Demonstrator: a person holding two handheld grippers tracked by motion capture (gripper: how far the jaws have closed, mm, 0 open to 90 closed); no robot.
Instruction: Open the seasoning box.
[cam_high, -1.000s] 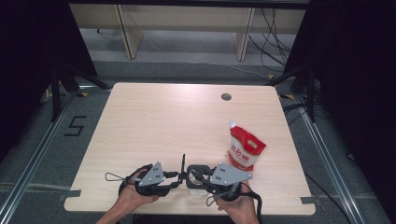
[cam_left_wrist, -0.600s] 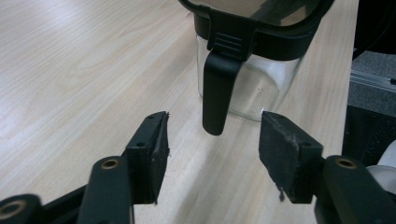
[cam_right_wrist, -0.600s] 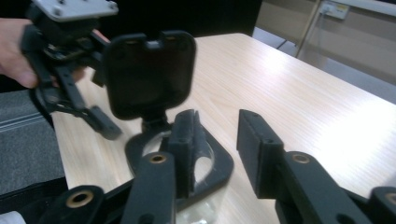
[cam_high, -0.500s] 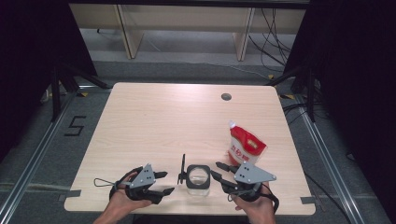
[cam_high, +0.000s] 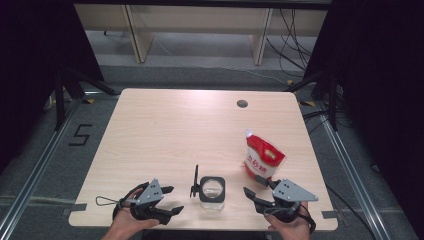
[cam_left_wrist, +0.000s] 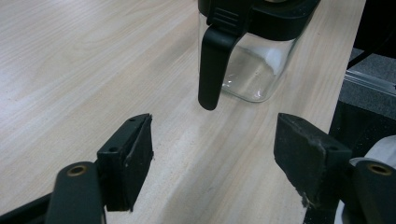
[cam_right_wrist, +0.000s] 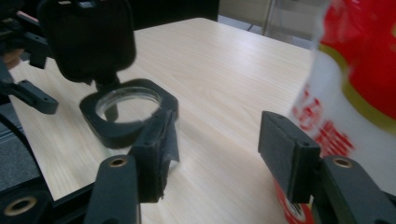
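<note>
- Glass jar (cam_high: 212, 191) at the table's (cam_high: 165, 130) 6 o'clock edge, flip lid (cam_high: 195, 181) raised, looks empty.
- Red-and-white pouch (cam_high: 262, 159) upright at its 2 o'clock.
- Left gripper (cam_high: 170, 200) and right gripper (cam_high: 253, 189): jaws just opened, spread, nothing between.

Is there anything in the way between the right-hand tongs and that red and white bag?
Nothing visible. The right tongs stand open just short of the red and white bag, with bare table between; the glass jar sits off to their other side.

Grey floor (cam_high: 200, 75), wood shelving (cam_high: 200, 20) behind, dark sides.
</note>
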